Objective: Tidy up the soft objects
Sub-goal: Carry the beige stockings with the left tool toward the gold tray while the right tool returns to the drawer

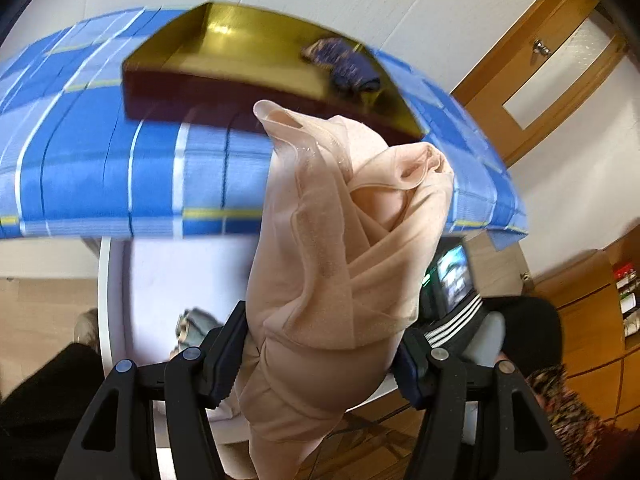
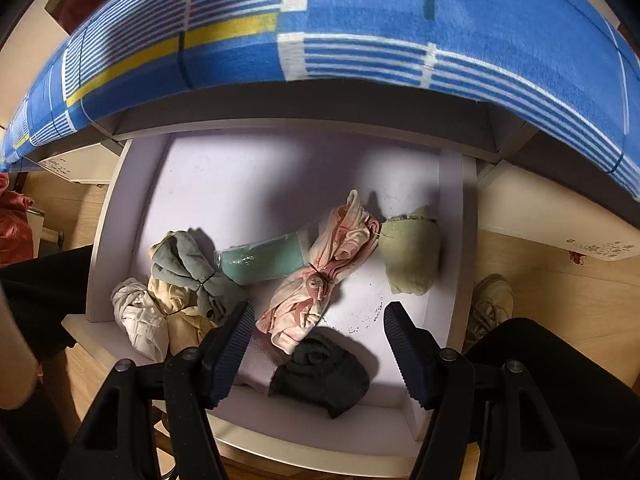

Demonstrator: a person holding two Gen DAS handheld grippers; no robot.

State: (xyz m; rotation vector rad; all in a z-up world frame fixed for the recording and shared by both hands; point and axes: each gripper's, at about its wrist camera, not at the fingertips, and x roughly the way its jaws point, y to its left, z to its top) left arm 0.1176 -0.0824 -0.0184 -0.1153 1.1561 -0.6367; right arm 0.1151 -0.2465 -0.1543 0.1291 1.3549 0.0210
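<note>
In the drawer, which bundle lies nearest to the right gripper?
The dark grey bundle, lying just ahead of the open right gripper. The pink, green and mint bundles lie farther back.

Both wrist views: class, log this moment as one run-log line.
left gripper: shut on beige stocking | right gripper: open above drawer | tray: on tabletop

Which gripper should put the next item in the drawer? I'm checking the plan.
Left: the left gripper already clamps the beige stocking. The right gripper hangs open, holding nothing, over the drawer.
</note>
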